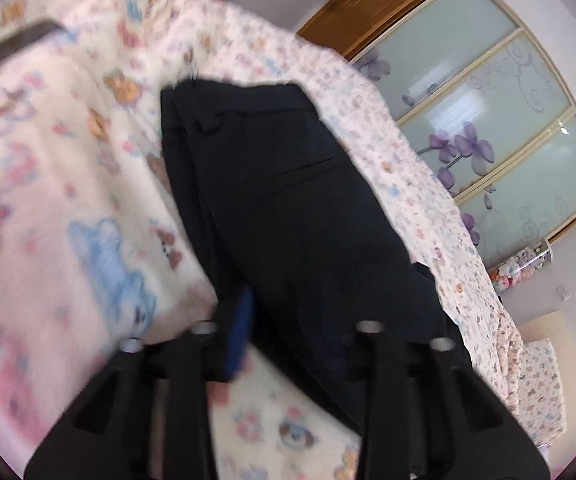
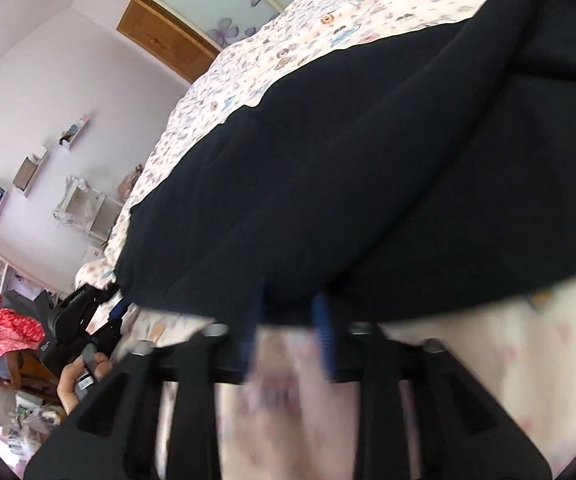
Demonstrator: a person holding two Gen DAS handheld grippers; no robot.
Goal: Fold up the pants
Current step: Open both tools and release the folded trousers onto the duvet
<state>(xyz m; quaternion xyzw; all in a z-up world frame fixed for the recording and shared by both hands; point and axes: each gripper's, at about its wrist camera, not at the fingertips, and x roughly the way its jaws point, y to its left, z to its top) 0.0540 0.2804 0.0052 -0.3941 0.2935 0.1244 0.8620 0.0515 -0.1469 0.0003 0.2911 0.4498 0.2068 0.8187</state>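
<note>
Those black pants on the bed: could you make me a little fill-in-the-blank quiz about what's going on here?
1. The pants are colored ____.
2. They lie on a ____ with a cartoon-print cover.
3. The wardrobe doors behind are decorated with purple ____.
4. The right tool has fingertip pads colored ____.

Missing words: black; bed; flowers; blue
</note>
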